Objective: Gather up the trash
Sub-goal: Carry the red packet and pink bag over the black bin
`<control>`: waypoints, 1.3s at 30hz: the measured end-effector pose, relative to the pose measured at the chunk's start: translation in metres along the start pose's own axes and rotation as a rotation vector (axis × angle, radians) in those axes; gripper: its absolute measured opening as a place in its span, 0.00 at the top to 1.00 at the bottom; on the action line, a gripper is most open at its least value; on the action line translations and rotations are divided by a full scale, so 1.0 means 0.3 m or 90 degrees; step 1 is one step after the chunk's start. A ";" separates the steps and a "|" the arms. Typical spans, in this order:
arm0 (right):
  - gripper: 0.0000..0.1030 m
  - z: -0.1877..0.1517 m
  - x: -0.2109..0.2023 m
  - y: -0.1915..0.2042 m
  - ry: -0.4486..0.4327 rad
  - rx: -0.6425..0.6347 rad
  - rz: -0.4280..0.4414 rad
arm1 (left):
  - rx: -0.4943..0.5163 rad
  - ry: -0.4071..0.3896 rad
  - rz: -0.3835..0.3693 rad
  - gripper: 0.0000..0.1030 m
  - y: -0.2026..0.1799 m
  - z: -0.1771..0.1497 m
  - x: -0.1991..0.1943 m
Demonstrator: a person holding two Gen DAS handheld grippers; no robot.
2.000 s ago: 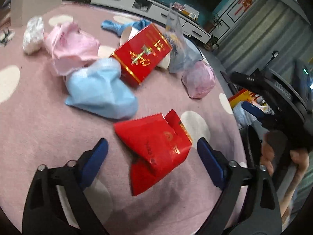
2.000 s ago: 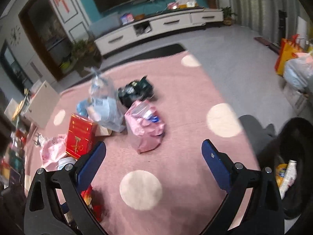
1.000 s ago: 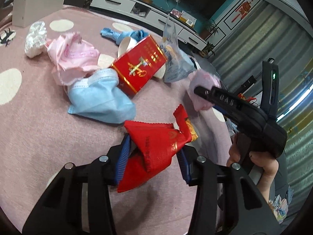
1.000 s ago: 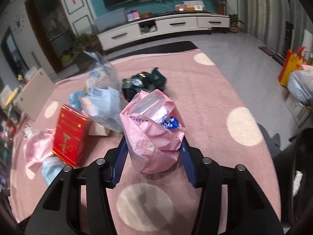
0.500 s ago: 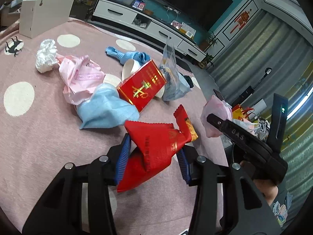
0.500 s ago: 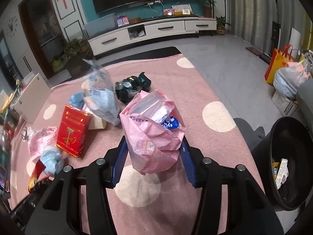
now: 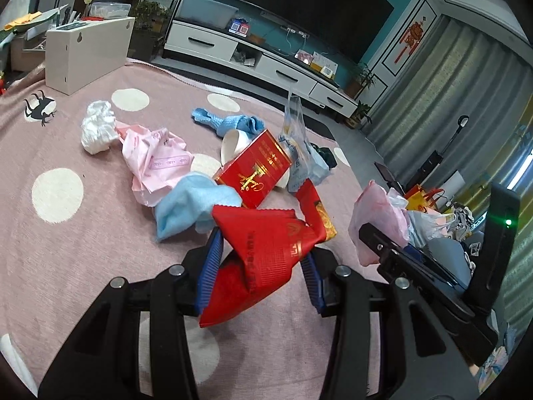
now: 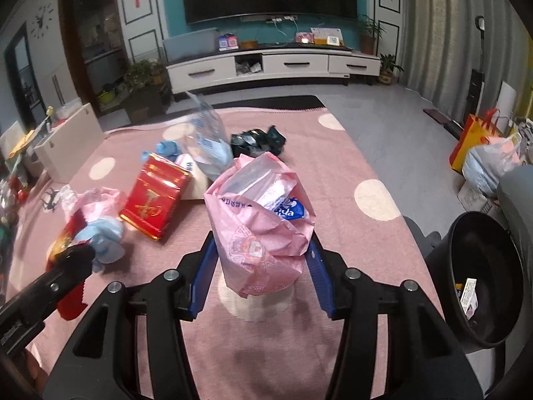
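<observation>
Pink polka-dot rug (image 8: 333,173) fills the floor. Right wrist view alone shows the black trash bin (image 8: 483,286) at the rug's right edge (some litter inside, rim cut off by the frame). Right gripper (image 8: 261,276) is clamped on a pink plastic bag (image 8: 260,230). Left gripper (image 7: 260,280) pinches a red foil wrapper (image 7: 266,253). Red box (image 7: 255,173) and blue mask (image 7: 190,203) lie on the rug beyond; bare rug lies between bag and bin.

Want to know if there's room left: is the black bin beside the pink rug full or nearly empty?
Nearly empty. The round black plastic bin shows mostly bare dark interior, with only a few wrappers low inside.
</observation>
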State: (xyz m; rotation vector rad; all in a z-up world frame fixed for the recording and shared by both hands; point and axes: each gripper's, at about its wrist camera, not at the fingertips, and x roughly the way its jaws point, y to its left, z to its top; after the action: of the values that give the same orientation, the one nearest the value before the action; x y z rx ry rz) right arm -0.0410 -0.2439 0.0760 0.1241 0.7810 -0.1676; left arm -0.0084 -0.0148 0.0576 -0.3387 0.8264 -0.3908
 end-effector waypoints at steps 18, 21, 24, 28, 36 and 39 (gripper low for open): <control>0.49 0.016 -0.082 -0.017 -0.034 0.003 0.016 | 0.025 0.011 0.005 0.55 -0.039 -0.017 -0.002; 0.49 0.019 -0.089 -0.020 -0.034 0.005 0.021 | 0.035 0.006 0.007 0.55 -0.051 -0.023 -0.017; 0.49 0.023 -0.094 -0.020 -0.038 0.001 0.018 | 0.043 -0.001 0.014 0.55 -0.061 -0.025 -0.024; 0.49 0.028 -0.107 -0.024 -0.040 0.004 0.023 | 0.051 0.004 0.015 0.55 -0.072 -0.033 -0.024; 0.49 0.050 -0.164 -0.074 -0.053 0.023 0.033 | 0.067 -0.013 0.017 0.55 -0.115 -0.036 -0.049; 0.49 0.063 -0.200 -0.111 -0.064 0.033 0.037 | 0.082 -0.024 0.004 0.55 -0.163 -0.042 -0.065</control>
State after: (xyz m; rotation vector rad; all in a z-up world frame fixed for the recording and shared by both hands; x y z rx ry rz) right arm -0.0763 -0.2735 0.1302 0.1868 0.6728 -0.1379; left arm -0.0398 -0.0504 0.0833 -0.2235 0.7614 -0.4277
